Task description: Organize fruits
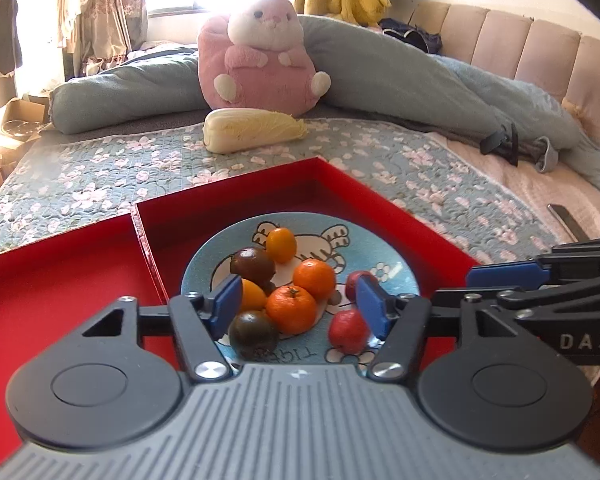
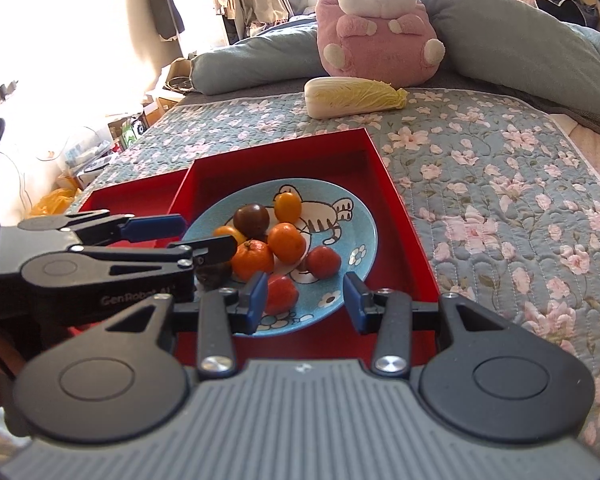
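Left hand-held gripper [image 1: 296,304], jaws parted and empty, is hovering over the plate [image 1: 396,276], bracketing a mandarin [image 1: 291,309]; right hand-held gripper [image 2: 306,300], likewise spread, is waiting alongside.

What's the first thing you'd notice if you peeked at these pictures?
The big pink plush bunny sitting at the back of the flowery bed, with a pale cabbage lying before it. Nearer, a blue cartoon-cat plate of little orange, red and dark fruits sits inside a bright red box.

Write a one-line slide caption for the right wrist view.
Open right gripper hovers over a blue cat plate of small fruits in a red tray on a floral quilt.
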A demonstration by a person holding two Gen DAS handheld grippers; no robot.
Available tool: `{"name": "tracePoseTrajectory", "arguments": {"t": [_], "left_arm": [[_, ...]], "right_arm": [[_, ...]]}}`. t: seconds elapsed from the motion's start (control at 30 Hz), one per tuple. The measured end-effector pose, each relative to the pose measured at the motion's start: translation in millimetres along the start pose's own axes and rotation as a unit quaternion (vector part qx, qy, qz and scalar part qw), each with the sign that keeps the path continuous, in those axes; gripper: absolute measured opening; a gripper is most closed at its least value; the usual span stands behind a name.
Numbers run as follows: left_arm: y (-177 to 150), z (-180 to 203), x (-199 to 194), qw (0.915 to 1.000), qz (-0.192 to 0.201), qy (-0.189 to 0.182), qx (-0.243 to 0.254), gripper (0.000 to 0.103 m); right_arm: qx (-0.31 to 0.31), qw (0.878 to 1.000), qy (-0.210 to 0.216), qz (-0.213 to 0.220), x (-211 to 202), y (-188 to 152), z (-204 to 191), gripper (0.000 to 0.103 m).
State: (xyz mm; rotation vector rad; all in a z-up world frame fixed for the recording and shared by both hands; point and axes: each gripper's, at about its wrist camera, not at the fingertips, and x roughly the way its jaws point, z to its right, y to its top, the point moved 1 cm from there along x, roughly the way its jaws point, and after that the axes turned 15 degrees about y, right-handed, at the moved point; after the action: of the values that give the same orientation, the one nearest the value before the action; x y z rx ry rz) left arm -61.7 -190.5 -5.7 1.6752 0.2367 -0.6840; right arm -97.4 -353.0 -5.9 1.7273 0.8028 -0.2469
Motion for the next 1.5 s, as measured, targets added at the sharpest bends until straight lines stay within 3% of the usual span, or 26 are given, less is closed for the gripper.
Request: {"name": "tracePoseTrajectory", "arguments": {"t": [0.2,0.33,0.43,0.53,0.7,0.97,1.2,1.5], "left_arm": [[-12.8,1.3,-37.8,0.9995,-0.004,0.009,-0.03,0.078],[-22.4,0.1,-62.0,0.9989,-0.001,0.026,-0.038,0.092],[-29.6,0.1,-75.3,0.9982,-0.002,0.05,-0.033,0.096],[-31.9,-6.8,-86.0,0.9963,0.006,0.073,-0.046,0.102],[-34.0,-13.3,-91.8,0.9904,-0.009,0.131,-0.044,0.103],[-33.4,-9.2,-97.1,0.9857,-0.01,0.164,-0.037,0.103],[-32.9,-9.4,-98.1,0.9871,-0.01,0.154,-0.042,0.103],[-33.8,-13.4,-88.9,0.9843,-0.036,0.165,-0.053,0.103]], "right_arm": [[-0.009,1.0,-0.004,0.005,-18.5,2.6,-10.2,0.045],[-0.015,1.0,-0.009,0.015,-33.2,6.4,-15.2,0.045],[-0.018,1.0,-0.009,0.02,-42.5,9.0,-19.4,0.045],[-0.012,1.0,-0.007,0.022,-49.7,10.0,-21.7,0.054],[-0.013,1.0,-0.008,0.024,-58.9,10.8,-26.9,0.057],[-0.007,1.0,-0.006,0.001,-61.3,-3.3,-27.8,0.058],[0.006,0.999,0.0,-0.048,-45.7,-28.9,-24.0,0.058],[-0.003,0.998,0.006,-0.07,-34.0,-39.2,-30.3,0.058]]}}
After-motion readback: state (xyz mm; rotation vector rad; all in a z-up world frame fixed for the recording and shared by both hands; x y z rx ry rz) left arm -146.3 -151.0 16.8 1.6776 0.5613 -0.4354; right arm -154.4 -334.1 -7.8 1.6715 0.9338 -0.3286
